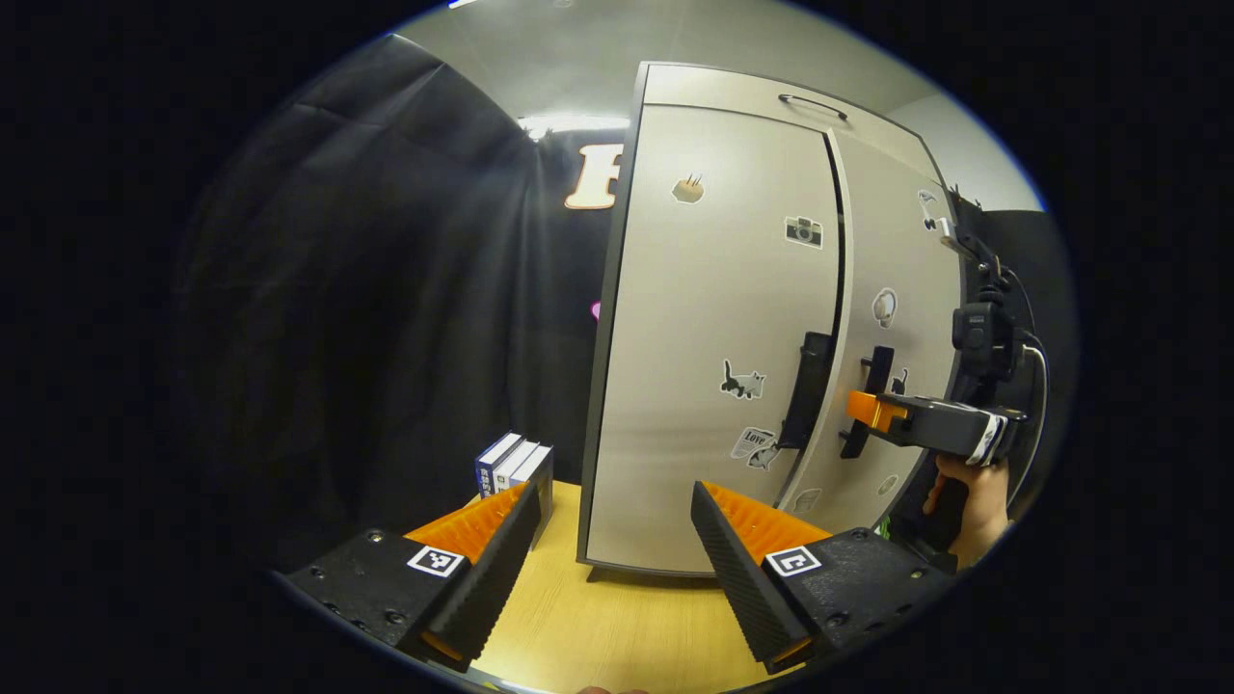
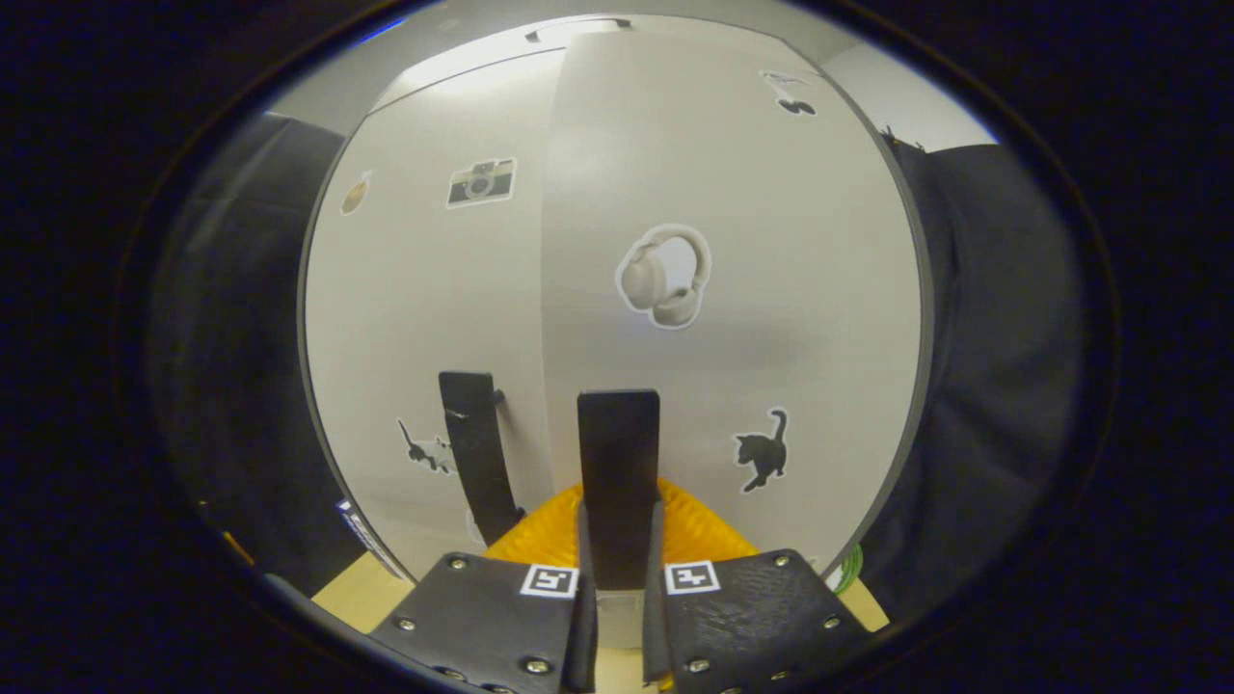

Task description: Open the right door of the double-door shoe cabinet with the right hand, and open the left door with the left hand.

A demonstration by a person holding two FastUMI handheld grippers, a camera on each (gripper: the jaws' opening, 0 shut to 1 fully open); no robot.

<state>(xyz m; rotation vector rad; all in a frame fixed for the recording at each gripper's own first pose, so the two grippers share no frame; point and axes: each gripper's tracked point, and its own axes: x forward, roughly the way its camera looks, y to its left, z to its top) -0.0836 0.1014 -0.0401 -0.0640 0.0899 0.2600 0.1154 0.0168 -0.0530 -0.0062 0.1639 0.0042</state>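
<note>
The pale double-door shoe cabinet (image 1: 733,87) stands on a wooden surface, with stickers on both doors. In the left gripper view my left gripper (image 1: 614,492) is open and empty, short of the left door (image 1: 704,318) and its black handle (image 1: 808,386). Farther right, a hand (image 1: 979,496) holds my right gripper (image 1: 872,410) against the right door's black handle (image 1: 879,361). In the right gripper view the right gripper (image 2: 618,520) is shut on that upright handle (image 2: 618,453) of the right door (image 2: 771,241). The left handle (image 2: 472,453) is beside it. A dark gap shows between the doors.
Some upright books (image 1: 511,463) stand on the wooden surface (image 1: 617,617) left of the cabinet, close to my left gripper's left finger. Black cloth hangs behind and on both sides. A small handle (image 1: 813,104) sits on the cabinet's top panel.
</note>
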